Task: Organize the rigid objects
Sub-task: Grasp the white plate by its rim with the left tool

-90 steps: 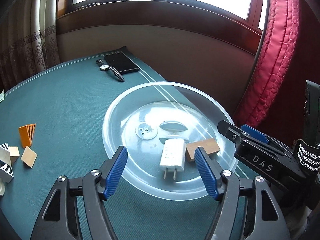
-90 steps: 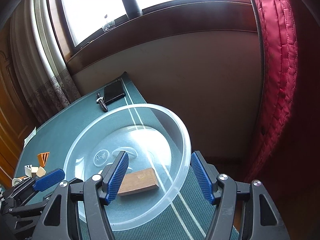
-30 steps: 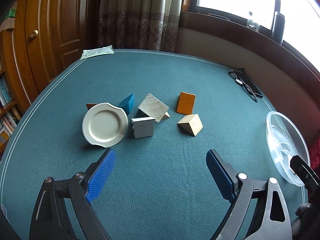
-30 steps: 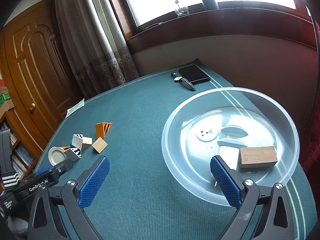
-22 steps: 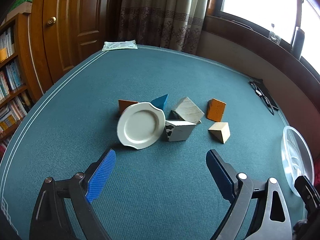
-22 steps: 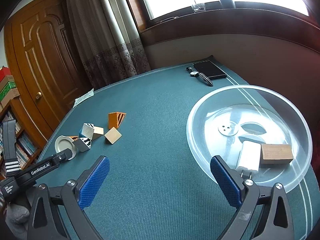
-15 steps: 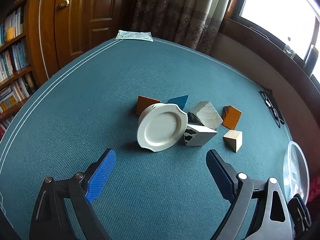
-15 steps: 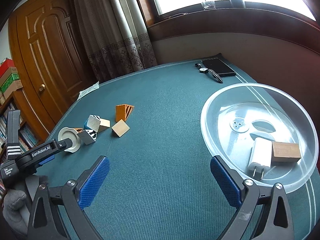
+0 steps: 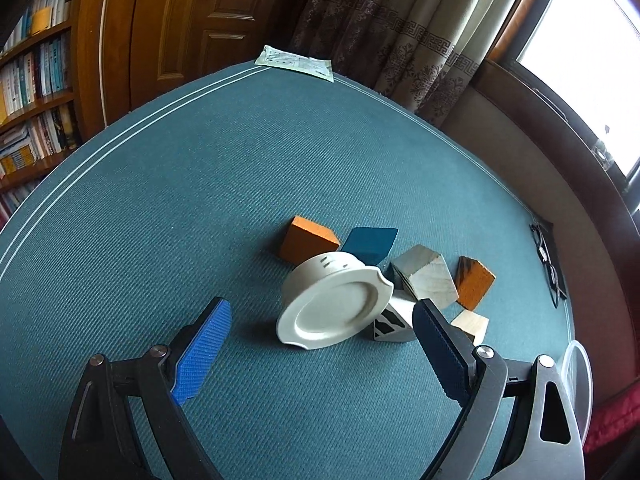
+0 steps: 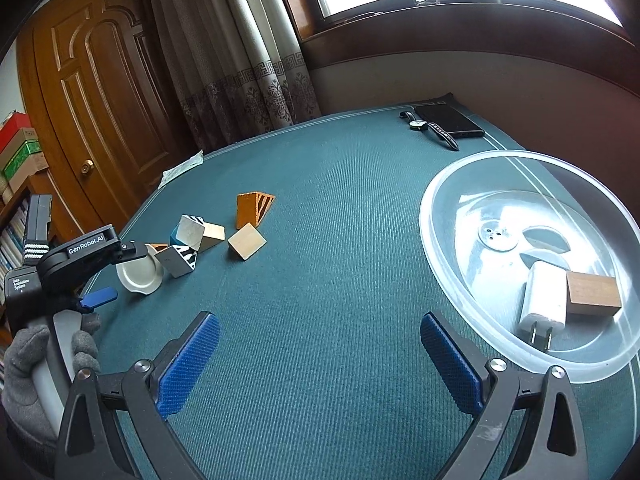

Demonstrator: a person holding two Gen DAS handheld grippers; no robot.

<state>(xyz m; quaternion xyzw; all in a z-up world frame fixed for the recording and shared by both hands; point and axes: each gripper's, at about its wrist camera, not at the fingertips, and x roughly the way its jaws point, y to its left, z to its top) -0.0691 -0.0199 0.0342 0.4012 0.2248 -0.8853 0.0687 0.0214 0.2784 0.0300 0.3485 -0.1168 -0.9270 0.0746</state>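
Note:
A small white dish (image 9: 334,312) leans tilted against several wooden blocks: orange (image 9: 307,239), blue (image 9: 371,240), grey (image 9: 424,282), striped (image 9: 394,322). My left gripper (image 9: 320,354) is open, its fingers either side of the dish, a little short of it. In the right wrist view the dish (image 10: 140,274) and blocks (image 10: 246,242) sit at the left. My right gripper (image 10: 320,364) is open and empty over bare cloth. A clear bowl (image 10: 448,280) at the right holds a white charger (image 10: 546,300) and a wooden block (image 10: 592,294).
The round table has green cloth (image 9: 200,184). A paper packet (image 9: 296,62) lies at its far edge. A phone (image 10: 448,120) and watch (image 10: 430,128) lie near the window wall. Curtains and a wooden door stand behind.
My left gripper has swung from the bowl to the block pile and closed in on the white dish. My right gripper has backed away from the bowl. Both stay open.

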